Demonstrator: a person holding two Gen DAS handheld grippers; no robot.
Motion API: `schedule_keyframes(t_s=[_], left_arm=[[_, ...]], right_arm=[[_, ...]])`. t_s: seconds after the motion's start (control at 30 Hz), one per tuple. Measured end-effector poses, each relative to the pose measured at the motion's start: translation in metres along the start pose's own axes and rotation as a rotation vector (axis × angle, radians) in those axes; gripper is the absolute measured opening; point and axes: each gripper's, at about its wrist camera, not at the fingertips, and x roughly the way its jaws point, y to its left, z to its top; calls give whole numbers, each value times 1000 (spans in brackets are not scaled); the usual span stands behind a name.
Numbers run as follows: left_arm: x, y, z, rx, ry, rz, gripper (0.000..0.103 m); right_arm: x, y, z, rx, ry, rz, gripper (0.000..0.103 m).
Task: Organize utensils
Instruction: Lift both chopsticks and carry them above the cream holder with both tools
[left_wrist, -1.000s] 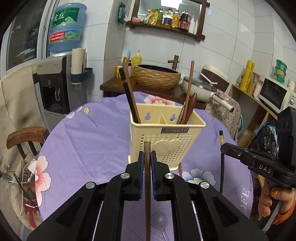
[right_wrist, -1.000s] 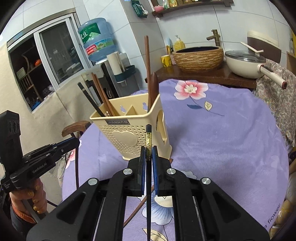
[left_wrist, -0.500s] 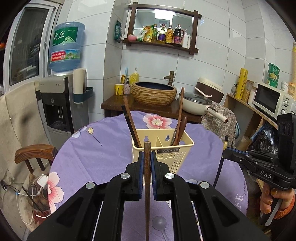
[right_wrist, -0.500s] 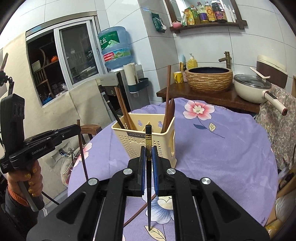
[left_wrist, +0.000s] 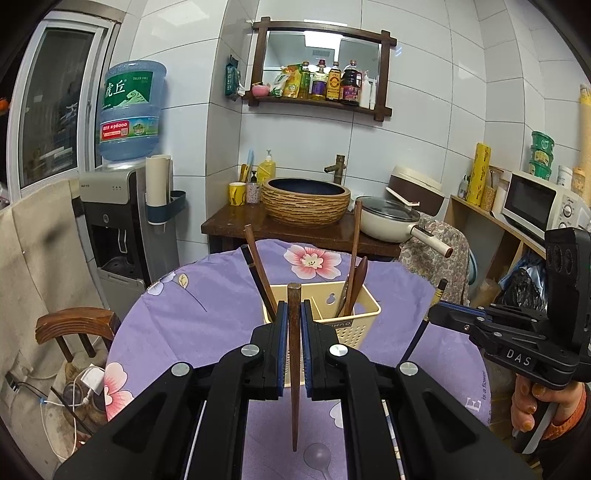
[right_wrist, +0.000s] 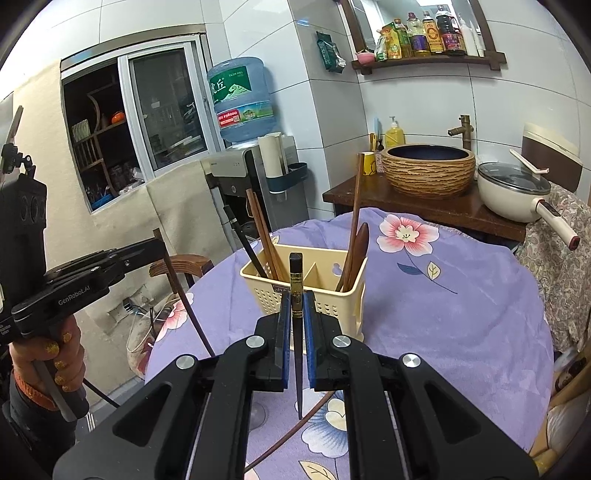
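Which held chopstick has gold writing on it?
The black chopstick in the right tool; the left tool holds a plain brown chopstick.

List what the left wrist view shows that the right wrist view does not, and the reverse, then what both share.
Only the left wrist view: the white microwave on a wooden shelf, and a clear plastic spoon lying on the cloth.

Only the right wrist view: the window cabinet of dishes, and a loose brown chopstick on the cloth.

Both: the cream slotted utensil basket on the purple flowered tablecloth, the left gripper shut on a brown wooden chopstick, and the right gripper shut on a black chopstick.
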Motion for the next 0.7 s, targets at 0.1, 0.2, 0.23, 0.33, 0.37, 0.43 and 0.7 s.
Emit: schedule_keyframes(t_s=[0.1, 0.2, 0.23, 0.33, 0.37, 0.43, 0.7], left_arm=[[0, -1, 4, 0, -2, -4, 7], [-2, -2, 12, -2, -5, -14, 7], [-3, -2, 15, -1, -8, -16, 7], [-7, -4, 28, -4, -17, -27, 7], [-8, -4, 32, -3, -21, -30, 7], [-13, -6, 45, 2, -33, -34, 7], [-30, -11, 107, -21, -110, -31, 7]], right_arm=[[-1, 2, 5, 1, -2, 7, 7], [-4, 4, 13, 0, -7, 15, 7], [-5, 4, 16, -1, -8, 17, 7], [-7, 7, 24, -3, -8, 23, 7], [-8, 8, 28, -6, -13, 24, 7], [-11, 10, 35, -12, -19, 25, 7], [-27, 19, 88, -18, -86, 16, 7]])
